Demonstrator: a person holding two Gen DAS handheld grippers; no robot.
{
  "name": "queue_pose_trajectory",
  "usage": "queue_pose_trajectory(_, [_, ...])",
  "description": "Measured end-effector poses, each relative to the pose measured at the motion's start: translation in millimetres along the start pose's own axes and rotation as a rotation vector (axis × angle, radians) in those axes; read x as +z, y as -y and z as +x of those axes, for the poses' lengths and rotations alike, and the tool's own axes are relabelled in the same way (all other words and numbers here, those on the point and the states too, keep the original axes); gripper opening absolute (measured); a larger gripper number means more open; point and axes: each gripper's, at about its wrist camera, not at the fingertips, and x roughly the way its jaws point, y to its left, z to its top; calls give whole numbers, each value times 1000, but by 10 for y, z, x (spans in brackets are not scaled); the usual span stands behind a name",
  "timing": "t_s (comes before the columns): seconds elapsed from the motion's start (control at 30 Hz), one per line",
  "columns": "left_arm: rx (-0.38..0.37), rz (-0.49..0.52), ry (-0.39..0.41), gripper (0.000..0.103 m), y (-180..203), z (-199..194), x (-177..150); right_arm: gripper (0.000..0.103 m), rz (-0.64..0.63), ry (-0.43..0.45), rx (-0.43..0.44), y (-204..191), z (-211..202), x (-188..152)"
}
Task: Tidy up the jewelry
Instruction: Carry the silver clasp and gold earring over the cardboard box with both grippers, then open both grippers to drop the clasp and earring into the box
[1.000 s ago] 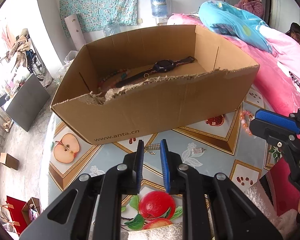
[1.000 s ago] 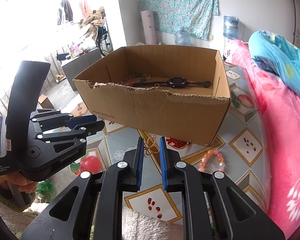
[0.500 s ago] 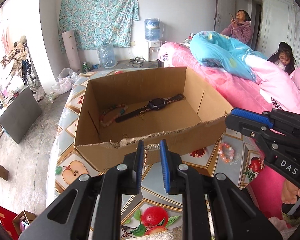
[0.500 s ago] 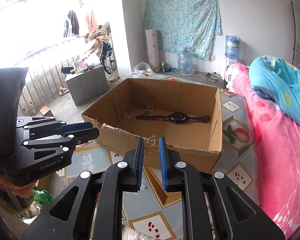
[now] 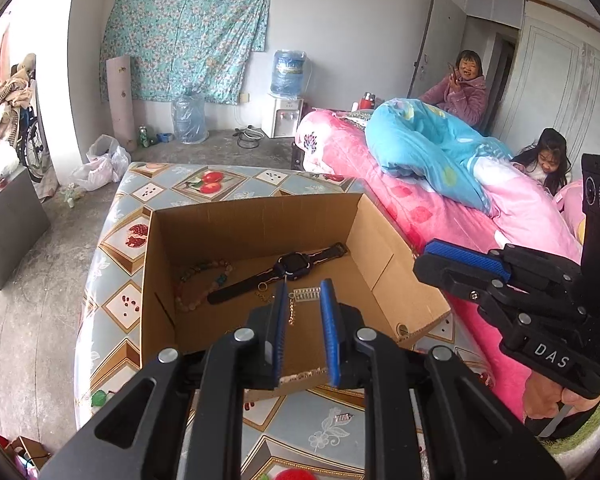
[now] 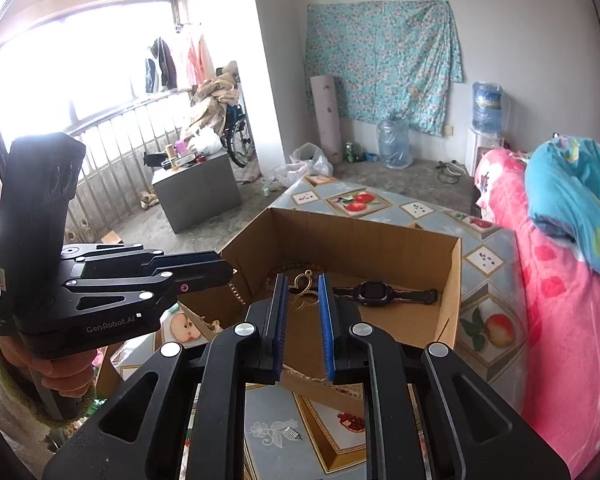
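Note:
An open cardboard box [image 5: 400,288] [image 6: 452,280] stands on the patterned table. Inside lie a black watch [image 5: 288,270] [image 6: 370,291], a bead bracelet [image 5: 198,284] and a small gold ring piece [image 5: 261,288]. My left gripper [image 5: 303,294] hangs over the box, shut on a silver bar earring with a gold chain [image 5: 306,295]; the chain dangles. My right gripper [image 6: 303,290] is also over the box, shut on a gold filigree pendant [image 6: 303,292]. Each gripper shows in the other's view [image 6: 204,270] [image 5: 460,260].
A small silver piece [image 5: 342,417] [image 6: 292,434] lies on the tablecloth [image 5: 112,280] in front of the box. A pink and blue bedding pile [image 5: 440,168] borders the table on the right. Two people sit behind it.
Both grippers rose from table level and moved forward over the box, each carrying its piece of jewelry. The view now looks down into the box.

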Motion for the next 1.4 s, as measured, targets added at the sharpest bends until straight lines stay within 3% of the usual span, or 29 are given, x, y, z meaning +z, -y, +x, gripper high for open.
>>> queue_pose_trajectory(0.27, [-14, -47, -228, 16, -192, 895, 134, 14, 109, -387, 118, 393, 970, 70])
queue_pose_trajectory(0.47, [31, -76, -357, 16, -307, 1354, 121, 16, 135, -516, 136, 494, 1425, 68])
queue_pose_trajectory(0.6, [63, -115, -376, 16, -398, 1491, 133, 18, 136, -533, 143, 484, 1525, 60])
queue_pose_trajectory(0.67, [69, -126, -373, 18, -419, 1506, 132, 24, 140, -527, 141, 494, 1527, 50])
queue_pose_trajectory(0.97, [94, -132, -312, 22, -439, 1411, 172, 30, 178, -461, 146, 590, 1356, 109])
queue_pose_trajectory(1.23, [105, -116, -144, 27, -410, 942, 212, 36, 228, -373, 147, 626, 1113, 103])
queue_pose_trajectory(1.4, [76, -113, -26, 30, -370, 530, 141, 36, 221, -264, 120, 571, 754, 100])
